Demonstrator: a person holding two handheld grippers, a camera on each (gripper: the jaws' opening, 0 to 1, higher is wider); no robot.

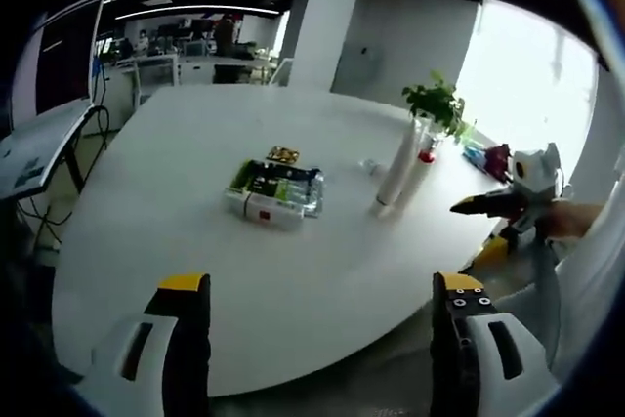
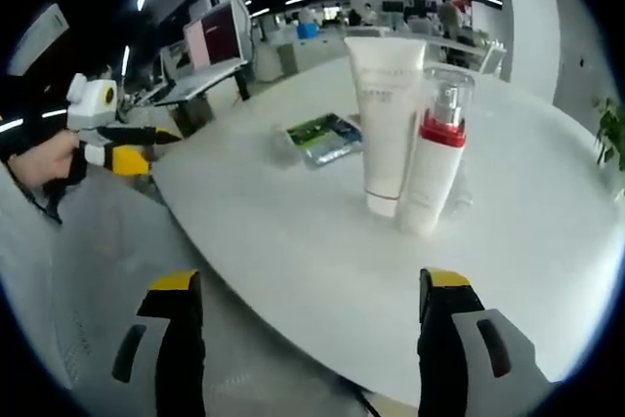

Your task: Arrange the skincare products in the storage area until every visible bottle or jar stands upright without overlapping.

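A tall white tube (image 2: 386, 109) stands cap-down on the white round table (image 2: 293, 241). A white bottle (image 2: 437, 158) with a red collar and clear cap stands upright, touching the tube's right side. From the left gripper view the tube (image 1: 396, 171) and bottle (image 1: 423, 158) stand at the table's right. A low storage box (image 1: 274, 189) with green-labelled packs lies mid-table, also seen as the box (image 2: 322, 136) behind the tube. My left gripper (image 1: 322, 339) is open off the near edge. My right gripper (image 2: 311, 339) is open and empty, short of the tube.
A potted plant (image 1: 437, 104) stands behind the bottle. A small clear item (image 1: 369, 165) lies left of the tube. An open laptop (image 2: 210, 56) sits on a side desk. A hand (image 2: 44, 158) holds the left gripper (image 2: 127, 144); the right gripper (image 1: 488, 204) enters from the right.
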